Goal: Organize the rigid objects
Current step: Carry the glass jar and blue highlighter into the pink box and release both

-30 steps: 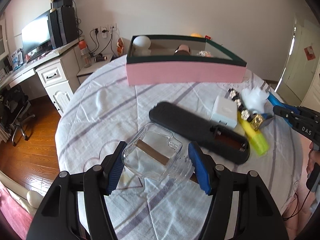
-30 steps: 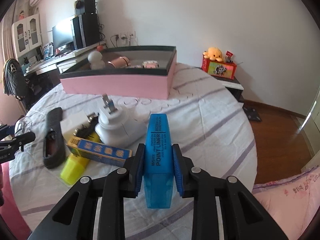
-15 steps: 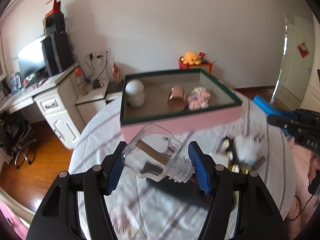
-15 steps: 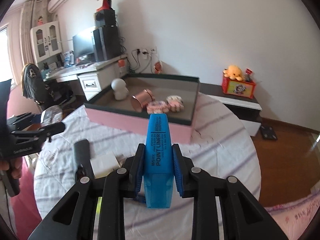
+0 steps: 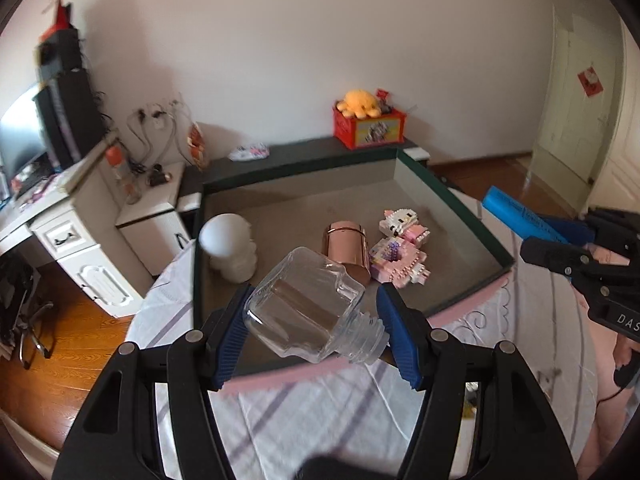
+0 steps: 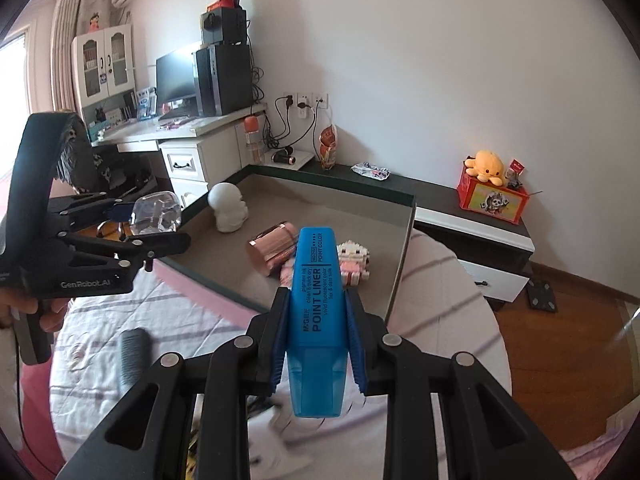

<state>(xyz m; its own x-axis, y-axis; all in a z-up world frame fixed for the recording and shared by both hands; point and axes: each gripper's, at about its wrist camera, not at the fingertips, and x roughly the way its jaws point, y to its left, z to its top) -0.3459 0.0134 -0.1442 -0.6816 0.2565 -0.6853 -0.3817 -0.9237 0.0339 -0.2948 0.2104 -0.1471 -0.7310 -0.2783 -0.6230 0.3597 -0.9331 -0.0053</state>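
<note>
A: Surfaces? Left gripper (image 5: 312, 320): matt black plastic, ribbed blue pads, clamped on a clear glossy glass jar (image 5: 306, 306) with a threaded neck.

B: Right gripper (image 6: 316, 344), same finish. Holds a blue highlighter (image 6: 316, 300), smooth plastic, translucent cap.

A: Box (image 5: 460, 220): matt grey lining, dark rim, pink outer wall. Inside it: shiny copper-toned metal cylinder (image 5: 347, 246), matt white figure (image 5: 230, 246), pink brick toy (image 5: 400, 260).

B: Tablecloth (image 6: 440, 300): striped white fabric. Floor (image 6: 560, 320) is glossy wood.
</note>
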